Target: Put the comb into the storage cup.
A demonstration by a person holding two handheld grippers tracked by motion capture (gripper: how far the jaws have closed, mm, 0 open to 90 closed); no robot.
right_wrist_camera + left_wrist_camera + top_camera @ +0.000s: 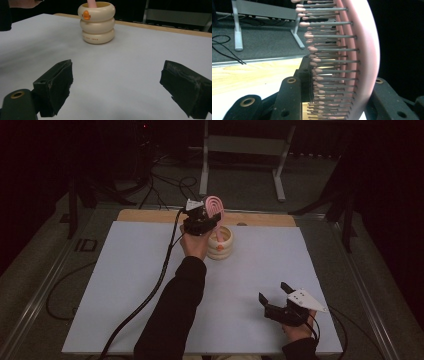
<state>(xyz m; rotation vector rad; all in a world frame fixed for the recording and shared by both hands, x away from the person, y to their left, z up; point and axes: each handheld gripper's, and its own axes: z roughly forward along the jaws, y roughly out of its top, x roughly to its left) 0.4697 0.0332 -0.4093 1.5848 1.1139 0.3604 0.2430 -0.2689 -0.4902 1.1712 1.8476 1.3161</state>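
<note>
A pink hairbrush (215, 205) stands upright with its handle (92, 3) down inside a cream ringed cup (221, 245) that bears an orange duck face (86, 15). My left gripper (209, 215) is shut on the brush head just above the cup. In the left gripper view the bristles and pink back (364, 50) sit between the two black jaws of the left gripper (342, 87). My right gripper (274, 291) rests near the front right of the table, open, with nothing between its pads (56, 85); in the right gripper view it (120, 85) faces the cup (97, 25).
A white mat (125, 285) covers the table, with a bare wooden strip (150, 215) along the far edge. The left gripper's black cable (150, 295) trails across the mat to the front edge. A grey metal stand (245, 145) and loose cables lie on the floor behind.
</note>
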